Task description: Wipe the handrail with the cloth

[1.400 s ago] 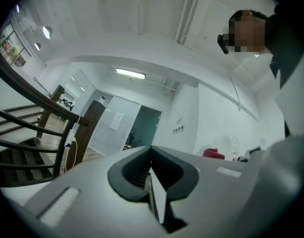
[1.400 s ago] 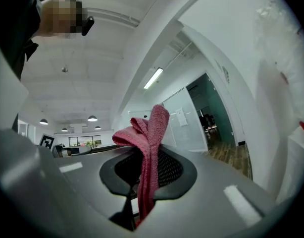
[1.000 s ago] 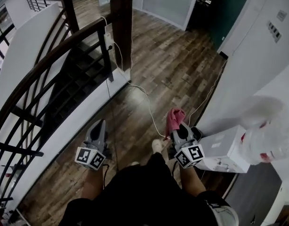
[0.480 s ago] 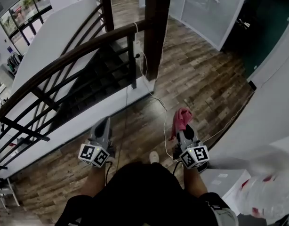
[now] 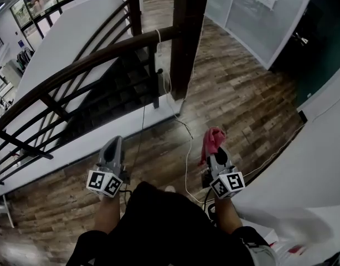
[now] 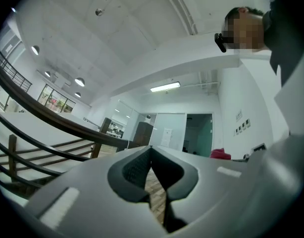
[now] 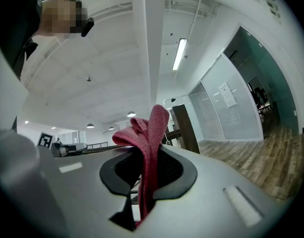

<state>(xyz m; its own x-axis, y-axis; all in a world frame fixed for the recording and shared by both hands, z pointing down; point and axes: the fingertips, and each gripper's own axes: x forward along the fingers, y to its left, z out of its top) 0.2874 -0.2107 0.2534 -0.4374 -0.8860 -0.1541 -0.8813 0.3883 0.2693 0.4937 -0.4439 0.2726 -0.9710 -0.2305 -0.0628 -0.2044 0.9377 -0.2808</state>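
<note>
A dark wooden handrail curves from the left edge up to a thick newel post in the head view, above black bars. My right gripper is shut on a pink cloth, which bunches up beyond the jaws. It hangs over the wood floor, well short of the rail. My left gripper is shut with nothing in it, lower left, also apart from the rail. In the left gripper view the handrail sweeps across the left, and the pink cloth shows at the right.
A white cable runs from the post's foot across the plank floor toward my feet. Stairs drop behind the railing. A white wall stands close at the right, and a glass partition lies far ahead.
The view has swung so the handrail and post sit nearer and more central. Both grippers keep their hold and stay low in front of me.
</note>
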